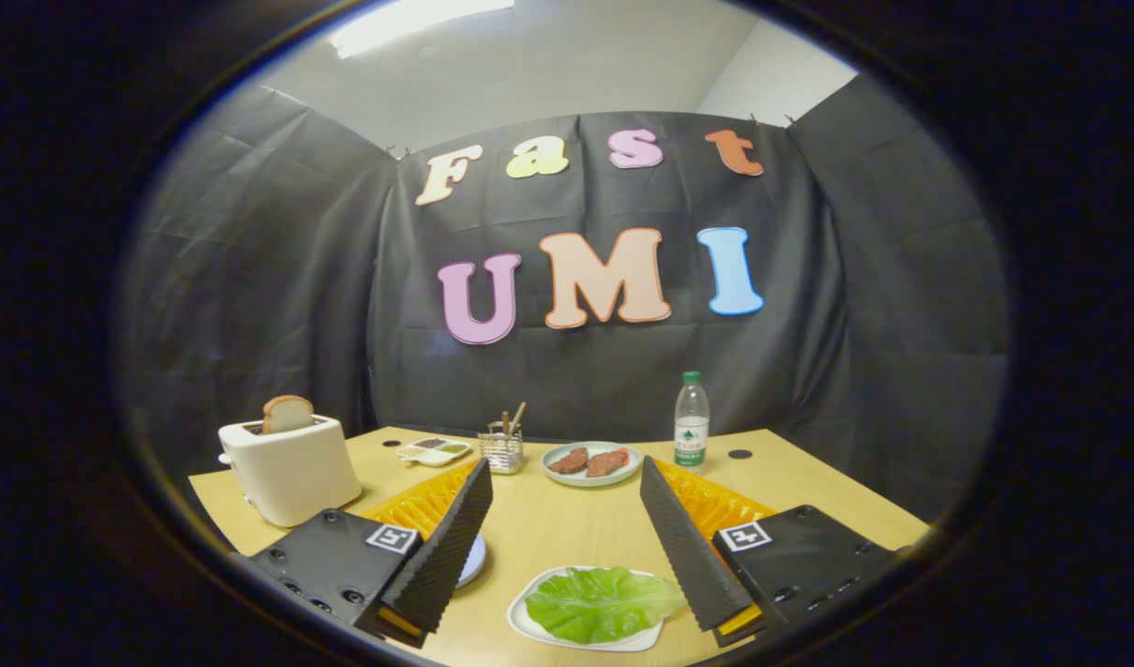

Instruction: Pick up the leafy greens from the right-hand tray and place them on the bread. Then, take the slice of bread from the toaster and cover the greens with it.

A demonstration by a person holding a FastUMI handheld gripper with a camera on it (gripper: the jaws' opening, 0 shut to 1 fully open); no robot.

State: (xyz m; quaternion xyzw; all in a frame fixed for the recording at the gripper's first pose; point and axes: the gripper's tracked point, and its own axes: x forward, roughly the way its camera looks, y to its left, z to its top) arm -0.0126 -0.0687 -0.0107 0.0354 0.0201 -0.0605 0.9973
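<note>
We see the hand-held gripper (564, 537) with its two fingers spread wide apart, holding nothing. The leafy greens (600, 602) — one broad leaf — lie on a white tray (530, 625) between the fingers and low, close to the right finger's tip. A pale plate (474, 560) peeks out from behind the left finger; we cannot tell what it carries. Beyond the left finger stands one white toaster (289, 468) with one slice of bread (287, 413) upright in its slot. Further back on the wooden surface (567, 528) we count one plate (590, 477) with two brown pieces, one small sauce dish (434, 451), one wire holder of utensils (502, 447), and one water bottle (690, 419) — its label too small to read.
</note>
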